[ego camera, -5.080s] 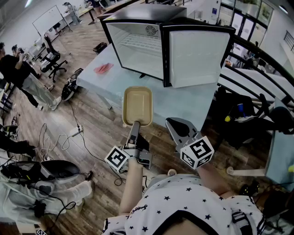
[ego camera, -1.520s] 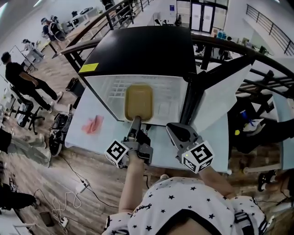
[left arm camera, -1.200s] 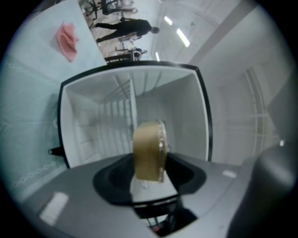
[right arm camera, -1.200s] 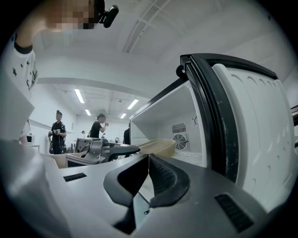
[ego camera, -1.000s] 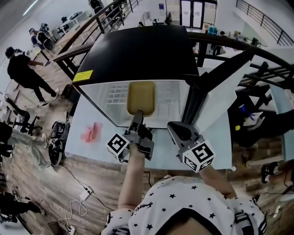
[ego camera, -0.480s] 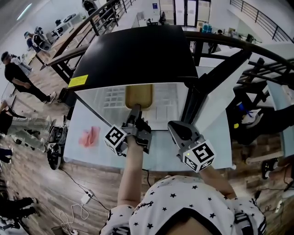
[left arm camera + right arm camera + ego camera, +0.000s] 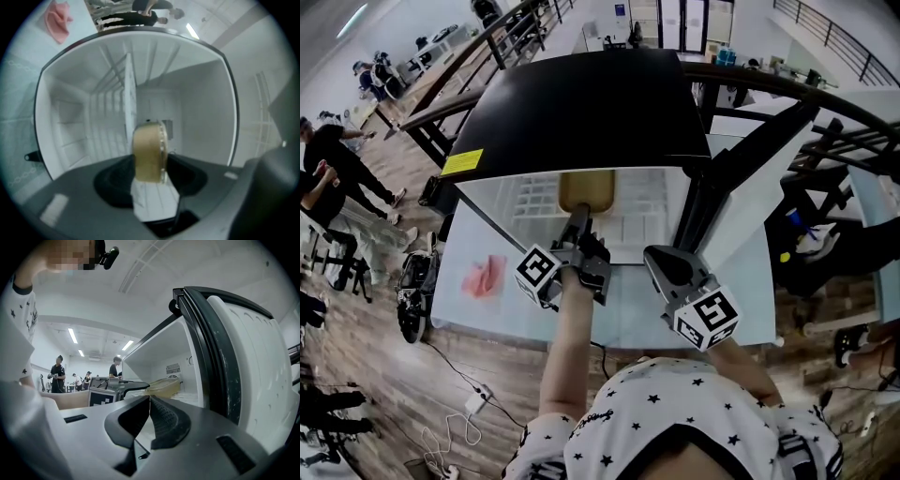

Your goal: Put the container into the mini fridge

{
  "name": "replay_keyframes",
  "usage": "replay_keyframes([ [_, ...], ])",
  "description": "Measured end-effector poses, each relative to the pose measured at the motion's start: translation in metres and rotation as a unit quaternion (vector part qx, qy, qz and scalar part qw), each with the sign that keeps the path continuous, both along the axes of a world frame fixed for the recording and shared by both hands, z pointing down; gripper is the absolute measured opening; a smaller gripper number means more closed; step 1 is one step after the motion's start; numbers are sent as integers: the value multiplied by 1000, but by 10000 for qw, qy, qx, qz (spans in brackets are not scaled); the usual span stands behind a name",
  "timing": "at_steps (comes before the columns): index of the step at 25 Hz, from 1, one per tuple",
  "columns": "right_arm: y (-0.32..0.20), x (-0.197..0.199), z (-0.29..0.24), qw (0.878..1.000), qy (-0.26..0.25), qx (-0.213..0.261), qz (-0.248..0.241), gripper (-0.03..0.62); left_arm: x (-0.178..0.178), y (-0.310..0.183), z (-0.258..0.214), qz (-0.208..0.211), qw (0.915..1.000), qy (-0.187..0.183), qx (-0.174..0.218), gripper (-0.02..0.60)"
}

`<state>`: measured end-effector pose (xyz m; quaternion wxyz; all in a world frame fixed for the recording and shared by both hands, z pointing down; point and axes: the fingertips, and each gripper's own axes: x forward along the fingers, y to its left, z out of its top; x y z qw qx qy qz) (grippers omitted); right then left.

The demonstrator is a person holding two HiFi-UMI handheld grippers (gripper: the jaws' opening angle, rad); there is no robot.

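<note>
The tan container is inside the open mini fridge, over its white wire shelf. My left gripper is shut on the container's near rim and reaches through the fridge mouth. In the left gripper view the container shows edge-on between the jaws, with the white fridge interior all around. My right gripper hovers shut and empty over the table, just before the open fridge door. In the right gripper view its tips meet, and the container shows beyond them, inside the fridge.
The fridge stands on a pale blue table. A pink cloth lies at the table's left. The door swings out to the right, close to my right gripper. People stand on the wooden floor far left.
The container has gone from the table in front of the fridge up into it, carried by my left gripper. Over the last second it slid slightly deeper. The right gripper has barely moved.
</note>
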<state>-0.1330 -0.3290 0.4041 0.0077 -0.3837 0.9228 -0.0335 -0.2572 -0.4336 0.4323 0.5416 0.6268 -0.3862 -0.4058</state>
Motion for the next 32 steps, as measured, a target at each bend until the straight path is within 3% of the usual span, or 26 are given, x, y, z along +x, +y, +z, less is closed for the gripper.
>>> replay_keyframes([
  [8,2,-2,1,10000,9,-24,-13,21,1,1,-4,27,9998,-153,137,216],
  [11,4,-2,2,10000,6,-25,-20,21,3,3,-7,71,9992,-284,285,276],
  [19,10,-8,2,9998,50,-77,-186,21,-2,21,-8,64,9987,-390,319,281],
  [22,9,-8,0,9996,57,-77,-249,21,0,38,-12,103,9941,-967,491,279],
  [25,13,-7,-5,9995,30,-32,-320,21,4,56,-16,97,9839,-1656,672,255],
  [30,38,-7,-6,9988,-14,-45,-483,21,11,91,-12,-118,9629,-2591,749,71],
  [32,50,-5,-4,9986,-19,-70,-530,21,17,107,-10,-137,9509,-2993,777,31],
])
